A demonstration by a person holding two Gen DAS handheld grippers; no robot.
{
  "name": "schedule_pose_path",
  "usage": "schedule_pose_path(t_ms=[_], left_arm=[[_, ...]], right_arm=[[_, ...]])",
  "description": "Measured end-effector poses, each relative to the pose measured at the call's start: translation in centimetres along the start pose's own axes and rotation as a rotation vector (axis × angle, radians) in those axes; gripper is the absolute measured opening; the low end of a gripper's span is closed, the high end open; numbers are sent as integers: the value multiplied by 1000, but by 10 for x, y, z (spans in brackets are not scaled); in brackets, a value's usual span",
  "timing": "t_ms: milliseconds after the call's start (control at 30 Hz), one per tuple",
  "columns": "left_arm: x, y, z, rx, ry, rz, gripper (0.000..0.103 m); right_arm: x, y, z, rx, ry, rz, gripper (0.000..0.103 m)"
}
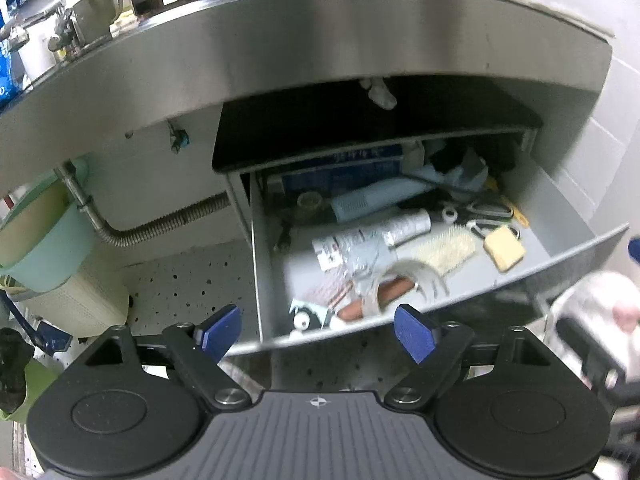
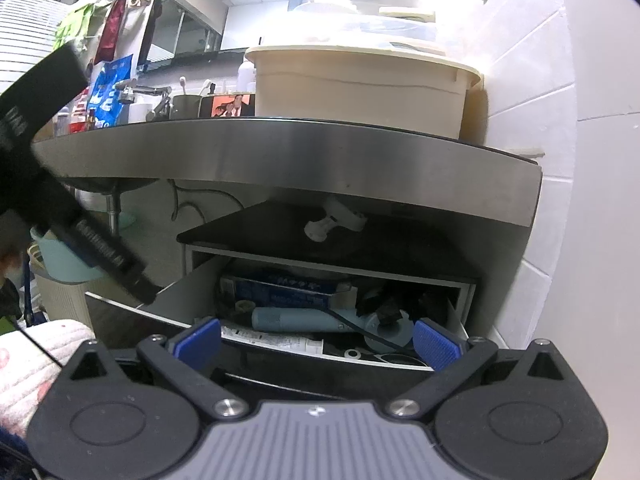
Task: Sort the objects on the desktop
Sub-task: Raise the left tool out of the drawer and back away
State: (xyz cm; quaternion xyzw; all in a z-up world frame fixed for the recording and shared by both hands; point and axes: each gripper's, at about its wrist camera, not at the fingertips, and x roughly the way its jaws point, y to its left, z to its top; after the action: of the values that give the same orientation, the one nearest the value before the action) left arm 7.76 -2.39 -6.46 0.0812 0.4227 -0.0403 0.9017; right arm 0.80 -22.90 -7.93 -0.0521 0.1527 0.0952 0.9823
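A grey drawer (image 1: 568, 254) stands pulled open under a steel counter (image 1: 320, 44). It holds several loose things: a clear tape roll (image 1: 404, 276), a brass padlock (image 1: 503, 247), a pale brush (image 1: 446, 249), white tubes (image 1: 372, 240), a pale blue tube (image 1: 376, 199) and a blue box (image 1: 340, 172). My left gripper (image 1: 318, 330) is open and empty, above the drawer's front edge. My right gripper (image 2: 318, 344) is open and empty, in front of the same drawer (image 2: 448, 312), level with its rim. The blue box (image 2: 280, 290) and pale blue tube (image 2: 300, 318) show there too.
A mint green basin (image 1: 44, 240) and a corrugated metal hose (image 1: 160, 224) sit under the counter at left. A big beige bucket (image 2: 360, 84) stands on the counter (image 2: 280, 148). A white tiled wall (image 2: 580, 200) is at right. The left tool's black handle (image 2: 60, 184) crosses the right wrist view.
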Motion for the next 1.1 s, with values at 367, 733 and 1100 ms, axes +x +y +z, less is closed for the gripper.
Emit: schedule_pose_path(t_ms=[367, 733, 1100], left_arm=[[8, 19, -30, 32, -85, -8, 90], [17, 18, -52, 40, -125, 5, 90], [19, 18, -70, 53, -149, 1, 93]], right_arm=[[5, 11, 0, -64, 28, -3, 103], [7, 21, 0, -121, 33, -5, 103], [10, 25, -1, -146, 45, -9, 103]])
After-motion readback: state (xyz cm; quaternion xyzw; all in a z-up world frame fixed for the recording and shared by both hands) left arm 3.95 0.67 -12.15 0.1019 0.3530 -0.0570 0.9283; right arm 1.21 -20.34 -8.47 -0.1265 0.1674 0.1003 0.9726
